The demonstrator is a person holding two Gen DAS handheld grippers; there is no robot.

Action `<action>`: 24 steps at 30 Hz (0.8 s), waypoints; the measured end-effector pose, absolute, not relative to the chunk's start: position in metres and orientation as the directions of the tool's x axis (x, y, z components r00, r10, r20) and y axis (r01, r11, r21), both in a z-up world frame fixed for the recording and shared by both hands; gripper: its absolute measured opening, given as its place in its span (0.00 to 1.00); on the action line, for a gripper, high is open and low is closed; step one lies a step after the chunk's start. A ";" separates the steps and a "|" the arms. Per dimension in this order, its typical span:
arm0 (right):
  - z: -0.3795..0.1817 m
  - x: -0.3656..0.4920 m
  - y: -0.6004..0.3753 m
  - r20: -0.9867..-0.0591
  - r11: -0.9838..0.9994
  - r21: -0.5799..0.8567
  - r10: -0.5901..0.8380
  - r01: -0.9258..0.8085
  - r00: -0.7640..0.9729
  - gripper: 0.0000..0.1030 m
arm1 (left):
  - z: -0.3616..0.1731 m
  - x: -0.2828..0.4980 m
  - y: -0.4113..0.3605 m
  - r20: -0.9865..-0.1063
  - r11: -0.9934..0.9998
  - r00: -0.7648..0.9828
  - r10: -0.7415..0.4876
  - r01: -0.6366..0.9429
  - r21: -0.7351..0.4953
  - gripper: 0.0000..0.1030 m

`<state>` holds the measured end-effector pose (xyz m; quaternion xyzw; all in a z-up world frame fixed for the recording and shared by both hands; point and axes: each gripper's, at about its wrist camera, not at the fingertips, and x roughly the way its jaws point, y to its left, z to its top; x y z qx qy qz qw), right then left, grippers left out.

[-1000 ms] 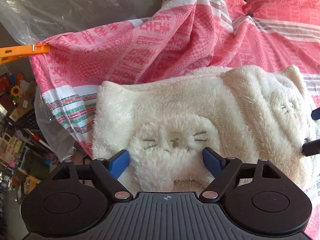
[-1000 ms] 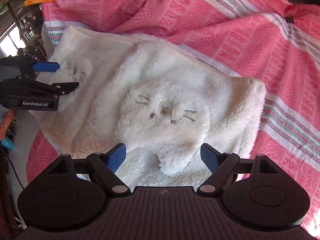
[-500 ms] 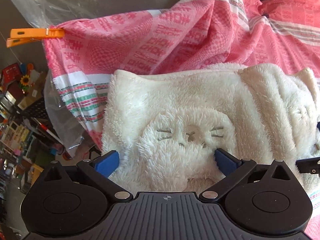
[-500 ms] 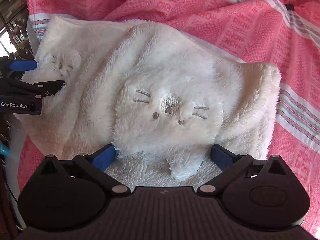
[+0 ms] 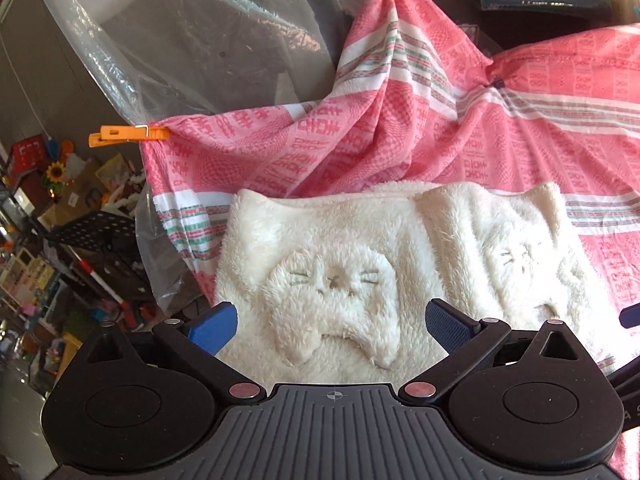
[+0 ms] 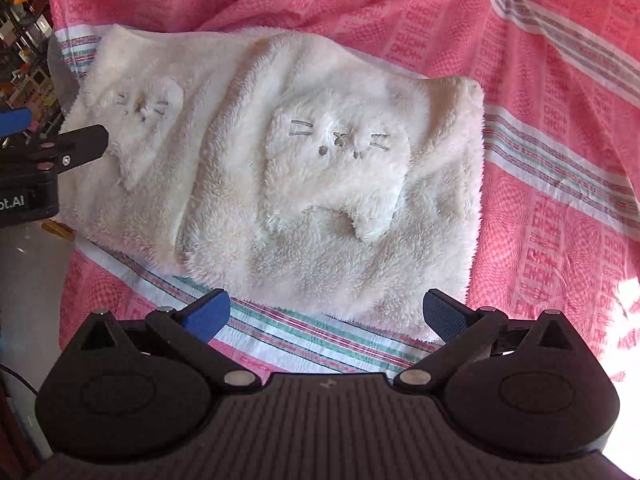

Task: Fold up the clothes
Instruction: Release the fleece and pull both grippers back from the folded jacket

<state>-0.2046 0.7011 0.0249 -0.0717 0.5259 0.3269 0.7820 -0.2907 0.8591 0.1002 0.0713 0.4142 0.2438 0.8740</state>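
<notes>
On a pink patterned cloth with white and green stripes (image 6: 552,92), a white fleecy folded garment (image 6: 248,240) lies flat, its two cat-face patches side by side. At nine o'clock in the right wrist view, the left gripper (image 6: 48,130) reaches in from the frame edge, one blue-padded finger above and one black finger below, set apart with nothing between them, the black tip just beside the left cat-face patch (image 6: 140,120). Across the garment toward three o'clock sits the right cat-face patch (image 6: 340,160), embroidered with grey whiskers. At six o'clock, the right gripper (image 6: 326,312) hangs with its blue pads spread wide and empty, just short of the garment's near hem over the striped band of cloth. From the left wrist view, the left gripper's own pads stand wide either side of the nearer patch, clear of the fleece. An orange plastic clothespin (image 5: 128,136) at nine o'clock there clips the cloth's corner to a clear plastic sheet (image 5: 140,60).
</notes>
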 end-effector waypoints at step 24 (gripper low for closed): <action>0.031 -0.252 0.720 -0.871 0.743 0.174 0.422 -0.647 0.251 0.99 | 0.064 -0.298 0.851 -0.770 0.856 0.420 0.480 -0.418 0.305 1.00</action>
